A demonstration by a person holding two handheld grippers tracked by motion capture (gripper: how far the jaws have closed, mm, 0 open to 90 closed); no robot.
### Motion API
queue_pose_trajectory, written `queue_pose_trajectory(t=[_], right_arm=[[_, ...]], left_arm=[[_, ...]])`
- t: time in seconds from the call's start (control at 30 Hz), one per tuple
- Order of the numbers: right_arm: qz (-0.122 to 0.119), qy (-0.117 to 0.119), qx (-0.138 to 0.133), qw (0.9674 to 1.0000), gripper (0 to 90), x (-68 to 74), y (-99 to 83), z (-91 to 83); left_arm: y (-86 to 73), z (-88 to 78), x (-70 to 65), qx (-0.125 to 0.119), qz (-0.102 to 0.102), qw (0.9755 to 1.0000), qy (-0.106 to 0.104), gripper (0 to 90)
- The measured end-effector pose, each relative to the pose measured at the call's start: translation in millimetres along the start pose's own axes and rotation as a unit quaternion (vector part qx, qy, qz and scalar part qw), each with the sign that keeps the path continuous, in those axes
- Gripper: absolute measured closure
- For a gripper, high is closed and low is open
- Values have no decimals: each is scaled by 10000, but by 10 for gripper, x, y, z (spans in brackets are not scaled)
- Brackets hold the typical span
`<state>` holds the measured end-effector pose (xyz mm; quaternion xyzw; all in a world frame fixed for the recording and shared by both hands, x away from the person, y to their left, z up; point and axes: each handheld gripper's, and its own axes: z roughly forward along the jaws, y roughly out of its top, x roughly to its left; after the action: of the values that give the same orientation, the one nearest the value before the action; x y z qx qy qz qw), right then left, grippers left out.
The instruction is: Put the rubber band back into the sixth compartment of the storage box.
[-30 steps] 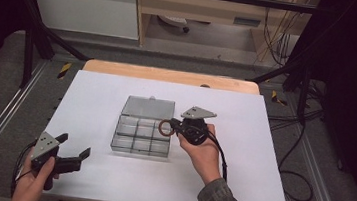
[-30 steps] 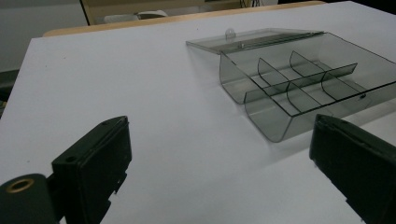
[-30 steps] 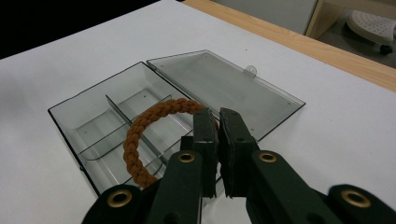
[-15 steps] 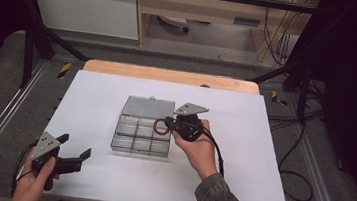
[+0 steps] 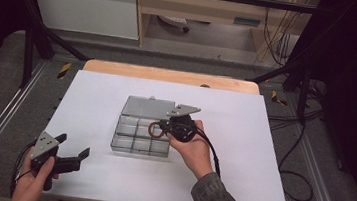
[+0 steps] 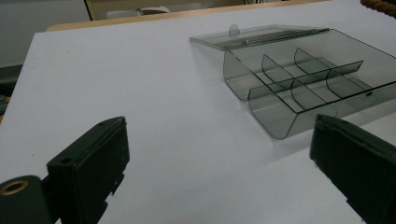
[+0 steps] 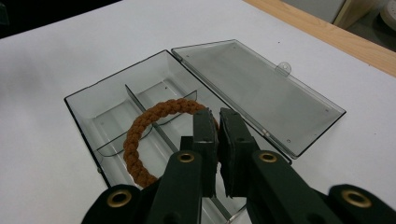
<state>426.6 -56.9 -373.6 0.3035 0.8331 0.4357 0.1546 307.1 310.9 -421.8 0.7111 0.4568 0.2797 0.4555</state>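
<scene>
White table (image 5: 237,187) with a clear compartment box (image 5: 134,143) at centre, lid open flat on its far side, bare surface on all sides. The right gripper (image 5: 162,127), pinching a brown braided ring (image 7: 144,130), has moved left over the box's right compartments. The left gripper (image 5: 71,152), jaws spread, remains at the near-left corner.

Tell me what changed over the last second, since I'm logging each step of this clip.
The right gripper, shut on the brown braided ring, moved left and toward the person, carrying the ring over the clear divided box. The left gripper stayed open near the table's front left; box and open lid unmoved.
</scene>
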Motion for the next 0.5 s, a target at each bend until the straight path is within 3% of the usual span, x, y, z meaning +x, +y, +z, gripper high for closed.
queue_pose_trajectory(t=[0.5], right_arm=[[-117,4,210,9997,855,27,-30,56]], left_arm=[[-9,16,-15,90,46,9999,-18,49]])
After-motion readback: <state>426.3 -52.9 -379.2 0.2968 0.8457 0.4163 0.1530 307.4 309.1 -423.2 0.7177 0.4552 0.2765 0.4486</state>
